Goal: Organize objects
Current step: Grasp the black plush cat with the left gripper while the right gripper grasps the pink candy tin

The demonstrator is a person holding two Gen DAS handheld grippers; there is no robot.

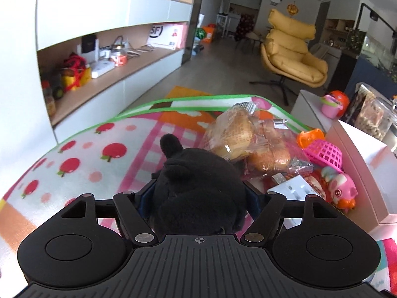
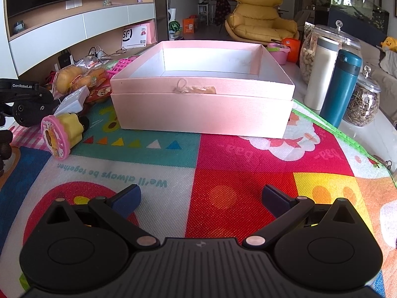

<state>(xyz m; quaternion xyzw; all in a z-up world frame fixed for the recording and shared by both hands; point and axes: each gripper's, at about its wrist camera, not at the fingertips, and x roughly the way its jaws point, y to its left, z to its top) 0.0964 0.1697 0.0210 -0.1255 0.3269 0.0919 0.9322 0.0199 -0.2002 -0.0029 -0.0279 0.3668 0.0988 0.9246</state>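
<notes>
My left gripper (image 1: pixel 198 193) is shut on a black plush toy (image 1: pixel 196 188), held above the colourful play mat (image 1: pixel 104 154); the toy hides the fingertips. Ahead of it lie a bag of bread rolls (image 1: pixel 250 141), a pink toy basket (image 1: pixel 325 154), a pink pig toy (image 1: pixel 342 191) and a white adapter (image 1: pixel 290 188). An open, empty pink box (image 2: pixel 203 99) stands on the mat (image 2: pixel 223 173) in the right wrist view; its side also shows in the left wrist view (image 1: pixel 367 173). My right gripper (image 2: pixel 201 198) is open and empty, low over the mat, short of the box.
A pink and yellow round toy (image 2: pixel 62 134) lies left of the box, beside the left gripper's body (image 2: pixel 24 101). A teal flask (image 2: pixel 342 87), a white flask (image 2: pixel 320 72) and glass jars (image 2: pixel 364 99) stand right of the box. A shelf unit (image 1: pixel 111 57) and a yellow armchair (image 1: pixel 290 47) are beyond.
</notes>
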